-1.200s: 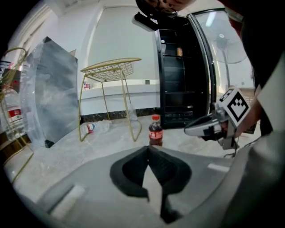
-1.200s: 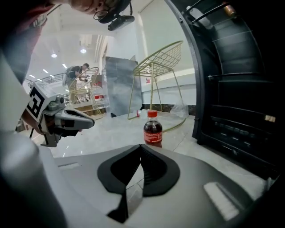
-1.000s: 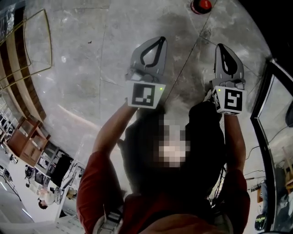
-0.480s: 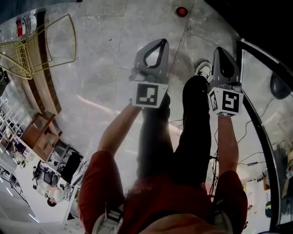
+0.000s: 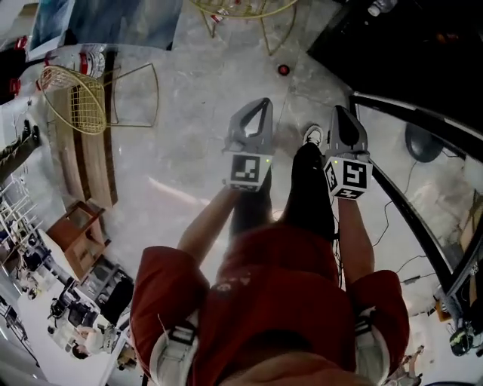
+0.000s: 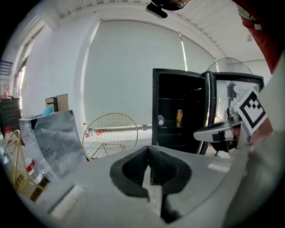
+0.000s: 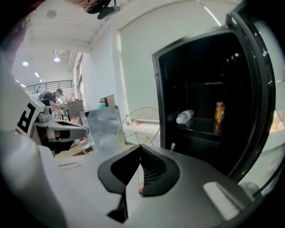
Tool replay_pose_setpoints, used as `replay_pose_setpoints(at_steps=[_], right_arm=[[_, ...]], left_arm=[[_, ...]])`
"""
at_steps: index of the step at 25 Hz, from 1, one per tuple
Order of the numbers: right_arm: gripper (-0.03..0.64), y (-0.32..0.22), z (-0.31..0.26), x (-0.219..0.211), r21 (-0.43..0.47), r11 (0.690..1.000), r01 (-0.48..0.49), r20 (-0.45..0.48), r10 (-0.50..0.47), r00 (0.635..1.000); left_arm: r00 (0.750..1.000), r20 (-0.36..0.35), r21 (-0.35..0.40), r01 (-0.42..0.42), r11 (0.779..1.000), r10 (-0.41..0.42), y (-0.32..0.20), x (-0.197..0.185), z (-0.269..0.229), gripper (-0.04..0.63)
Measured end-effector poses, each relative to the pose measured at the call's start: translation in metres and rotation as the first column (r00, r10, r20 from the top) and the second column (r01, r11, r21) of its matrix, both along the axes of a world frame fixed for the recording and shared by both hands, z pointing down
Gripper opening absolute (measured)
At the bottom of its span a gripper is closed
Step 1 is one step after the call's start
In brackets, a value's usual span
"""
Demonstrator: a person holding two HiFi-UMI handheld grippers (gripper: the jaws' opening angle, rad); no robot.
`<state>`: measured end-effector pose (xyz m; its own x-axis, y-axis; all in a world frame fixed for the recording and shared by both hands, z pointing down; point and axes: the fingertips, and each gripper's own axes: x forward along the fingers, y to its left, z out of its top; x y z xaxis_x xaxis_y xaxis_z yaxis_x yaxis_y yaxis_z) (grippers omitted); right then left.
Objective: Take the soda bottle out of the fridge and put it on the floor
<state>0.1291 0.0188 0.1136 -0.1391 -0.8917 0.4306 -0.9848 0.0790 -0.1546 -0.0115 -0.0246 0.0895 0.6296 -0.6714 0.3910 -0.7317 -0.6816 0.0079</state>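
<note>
Two tongs: left gripper [image 5: 263, 104] and right gripper [image 5: 340, 110] are side by side above the floor [image 5: 189, 166]. Both have their jaws pressed together with nothing between them.

One soda bottle [image 5: 283, 69] stands on the floor, far beyond both tips and well apart from them. It is seen end-on from above, a red cap over a dark body, so the long axis is vertical with the cap up; label unreadable.

One fridge [image 7: 158, 98] is to its right, with the door [image 7: 262, 89] open. Two drinks sit on a shelf inside: one orange drink [image 7: 219, 112] upright, and one clear bottle [image 7: 185, 116] on its side to its left.

Two yellow chairs: a wire chair [image 5: 75, 94] far left and a second wire chair [image 5: 241, 9] at the far edge.
</note>
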Motion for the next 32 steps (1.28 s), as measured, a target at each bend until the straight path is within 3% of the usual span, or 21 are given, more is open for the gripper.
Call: replay_pose_setpoints(at_steps=[5, 11, 15, 20, 32], right_arm=[[0.000, 0.008, -0.101, 0.020, 0.060, 0.998, -0.005, 0.005, 0.005, 1.000], [0.001, 0.015, -0.208, 0.039, 0.165, 0.980, -0.111, 0.040, 0.106, 0.994], [0.001, 0.023, -0.261, 0.039, 0.250, 0.965, -0.078, -0.050, 0.094, 0.994], [0.000, 0.028, -0.288, 0.049, 0.274, 0.958, -0.085, -0.095, 0.115, 0.989], [0.001, 0.030, -0.297, 0.031, 0.282, 0.957, -0.064, -0.122, 0.102, 0.987]], left_arm=[[1.000, 0.006, 0.048, -0.003, 0.999, 0.002, 0.001, 0.018, -0.096, 0.000], [0.999, -0.030, 0.132, -0.034, 0.991, 0.038, 0.009, 0.029, -0.193, 0.000], [0.993, -0.029, 0.229, -0.102, 0.968, 0.112, 0.020, 0.040, -0.243, 0.000], [0.985, -0.058, 0.312, -0.138, 0.940, 0.164, 0.023, 0.049, -0.282, 0.000], [0.988, -0.071, 0.333, -0.104, 0.937, 0.135, 0.024, 0.031, -0.298, 0.000]])
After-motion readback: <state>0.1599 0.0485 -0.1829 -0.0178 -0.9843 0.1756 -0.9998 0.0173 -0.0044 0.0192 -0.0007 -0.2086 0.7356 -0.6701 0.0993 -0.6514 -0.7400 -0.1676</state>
